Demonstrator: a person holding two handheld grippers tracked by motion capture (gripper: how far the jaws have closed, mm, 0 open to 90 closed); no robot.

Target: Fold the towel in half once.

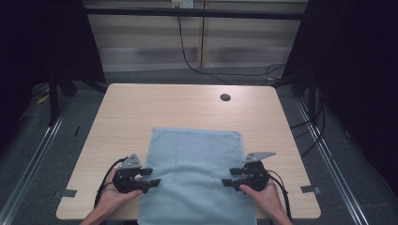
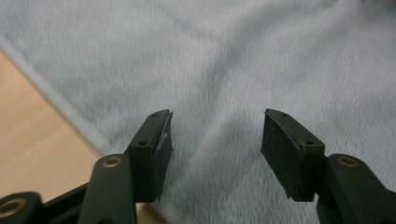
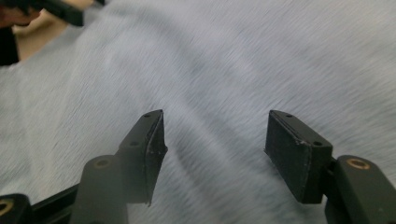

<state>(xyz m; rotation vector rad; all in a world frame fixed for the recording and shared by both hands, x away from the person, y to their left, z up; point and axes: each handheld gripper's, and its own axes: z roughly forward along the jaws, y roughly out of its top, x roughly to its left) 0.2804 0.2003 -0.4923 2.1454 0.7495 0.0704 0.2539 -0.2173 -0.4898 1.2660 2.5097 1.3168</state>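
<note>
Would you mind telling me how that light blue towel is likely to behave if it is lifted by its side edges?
The towel would probably sag in the middle, since it lies limp, with soft ripples in both gripper views. It looks light: thin, one flat layer on the table. Its fuzzy nap should grip well, not slip, between the open left tongs and right tongs.

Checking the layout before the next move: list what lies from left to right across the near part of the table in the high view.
Left hand → left gripper → light blue towel → right gripper → right hand.
</note>
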